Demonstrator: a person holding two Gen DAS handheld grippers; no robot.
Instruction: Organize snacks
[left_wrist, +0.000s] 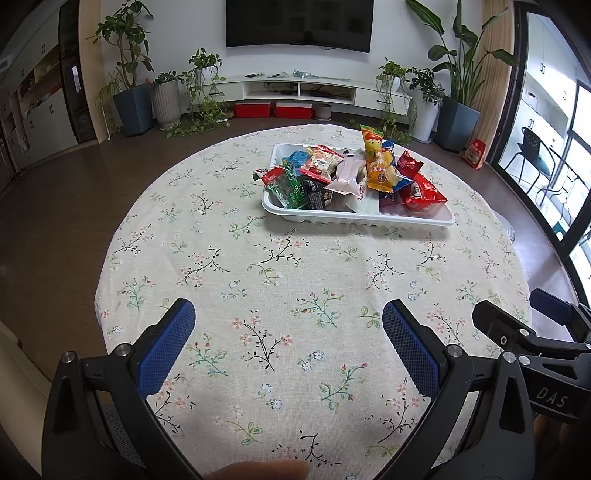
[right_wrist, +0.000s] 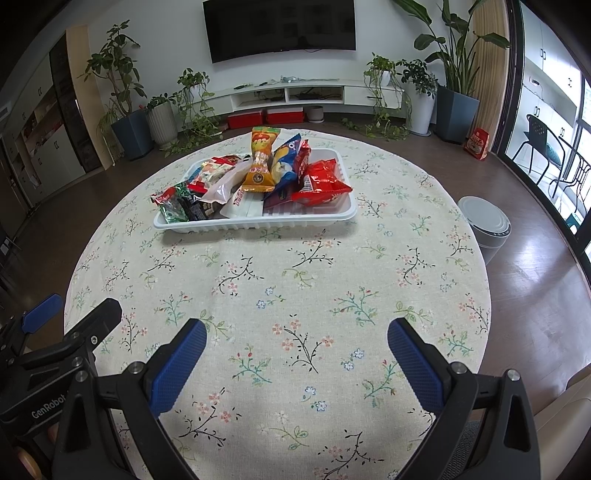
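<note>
A white plastic tray (left_wrist: 295, 216) stands on the far half of a round table with a floral cloth (left_wrist: 280, 295). It holds a heap of snack packets, among them a tall orange packet (left_wrist: 376, 162), a red packet (left_wrist: 424, 194) and a green one (left_wrist: 288, 186). The tray also shows in the right wrist view (right_wrist: 255, 223), with the orange packet (right_wrist: 260, 162) upright in it. My left gripper (left_wrist: 288, 321) is open and empty over the near cloth. My right gripper (right_wrist: 297, 339) is open and empty beside it, well short of the tray.
A grey round bin (right_wrist: 484, 225) stands on the floor right of the table. Potted plants (left_wrist: 133, 85), a white TV console (left_wrist: 295, 90) and red boxes (left_wrist: 273, 109) line the far wall. A glass door is at the right.
</note>
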